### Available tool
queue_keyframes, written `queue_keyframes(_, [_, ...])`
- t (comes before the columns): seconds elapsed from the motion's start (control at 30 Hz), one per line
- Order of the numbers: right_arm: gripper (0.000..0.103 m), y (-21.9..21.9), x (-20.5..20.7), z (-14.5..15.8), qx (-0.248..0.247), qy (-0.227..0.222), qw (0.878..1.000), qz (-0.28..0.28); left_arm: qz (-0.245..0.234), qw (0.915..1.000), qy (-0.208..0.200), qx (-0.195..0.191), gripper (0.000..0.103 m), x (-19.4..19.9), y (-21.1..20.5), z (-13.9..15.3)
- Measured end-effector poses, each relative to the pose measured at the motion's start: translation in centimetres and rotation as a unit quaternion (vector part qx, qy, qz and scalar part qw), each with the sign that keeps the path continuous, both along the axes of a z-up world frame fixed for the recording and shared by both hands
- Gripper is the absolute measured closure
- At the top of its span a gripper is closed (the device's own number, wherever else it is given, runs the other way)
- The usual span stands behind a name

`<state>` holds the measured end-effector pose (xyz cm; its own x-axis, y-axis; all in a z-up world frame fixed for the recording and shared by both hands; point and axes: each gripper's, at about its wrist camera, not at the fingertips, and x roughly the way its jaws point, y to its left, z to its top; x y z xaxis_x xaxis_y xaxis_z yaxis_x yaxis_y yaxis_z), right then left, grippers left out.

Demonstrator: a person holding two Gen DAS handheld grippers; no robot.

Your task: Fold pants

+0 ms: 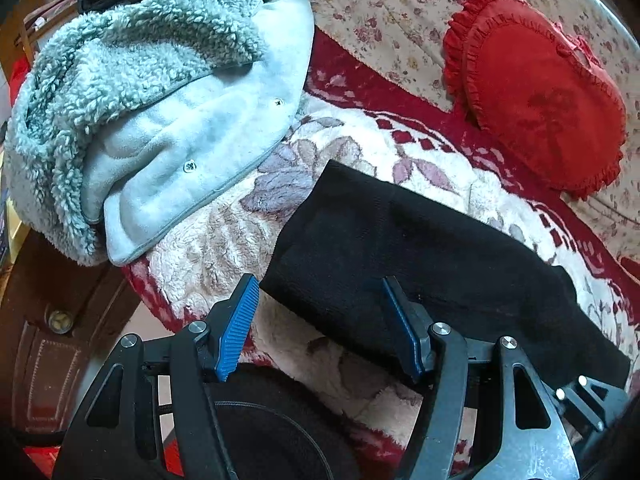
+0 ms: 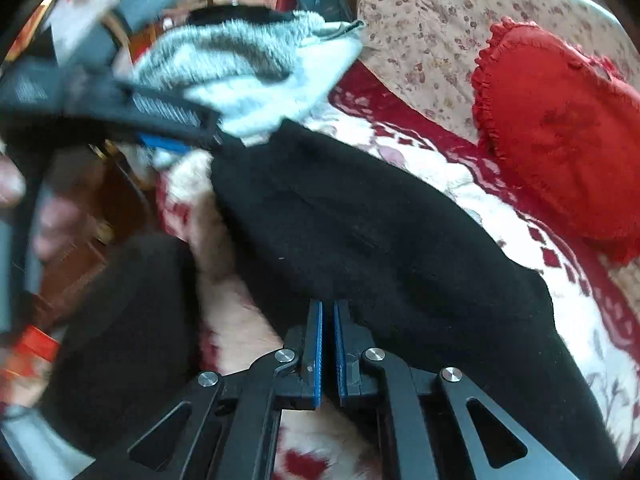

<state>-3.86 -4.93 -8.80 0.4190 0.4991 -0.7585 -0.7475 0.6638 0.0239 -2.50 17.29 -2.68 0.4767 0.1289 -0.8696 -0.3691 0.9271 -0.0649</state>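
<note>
Already the pants (image 1: 420, 264) lay as one flat black band across the fleecy blanket (image 1: 224, 240) on the bed, which I judged was the fold mostly done. My left gripper (image 1: 320, 320) hung over the band's near left corner with its fingers (image 1: 238, 328) spread wide and nothing between them, placed, I'd guess, to take that end next. My right gripper (image 2: 327, 344) sat at the near edge of the pants, its fingers (image 2: 316, 352) shut together; I saw no cloth pinched between them. A pale fleece jacket (image 1: 160, 120) was heaped beside the pants' far end, likely set aside. I counted one pair of pants, one jacket, one red heart cushion (image 1: 544, 92) well off to the right, two grippers
</note>
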Motion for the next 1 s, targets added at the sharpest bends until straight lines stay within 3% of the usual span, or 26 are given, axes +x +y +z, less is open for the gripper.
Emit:
queue_keyframes(0.1, [0.098,0.5,-1.0,0.8,0.01,0.006,1.0,0.014,0.004,0.9999,-0.004,-0.009,0.04,0.3,-0.2,0.0])
queue_keyframes(0.23, [0.098,1.3,-0.8,-2.4,-0.008,0.034,0.999,0.007,-0.015,0.9999,0.001,-0.009,0.04,0.9,-2.0,-0.1])
queue_keyframes(0.37, [0.082,-1.1,-0.9,-0.9,0.037,0.065,0.997,-0.006,-0.038,0.9993,-0.002,0.002,0.04,1.2,-3.8,0.2])
queue_keyframes(0.4, [0.082,-1.9,-0.9,-0.3,0.04,0.064,0.997,-0.015,-0.046,0.999,-0.002,-0.003,0.04,1.3,-4.5,0.3])
queue_keyframes(0.53, [0.082,-7.0,-0.7,1.6,0.069,0.052,0.993,-0.082,-0.071,0.9974,-0.006,-0.009,0.04,1.8,-6.9,0.2])
queue_keyframes(0.77, [0.082,-15.7,0.9,-0.8,0.034,0.048,0.971,-0.231,-0.119,0.9927,0.012,-0.009,0.04,2.4,-11.4,-2.1])
queue_keyframes(1.0, [0.082,-22.5,0.2,-0.8,0.043,0.046,0.957,-0.284,-0.122,0.9922,0.018,0.021,0.04,2.5,-13.0,-3.2])
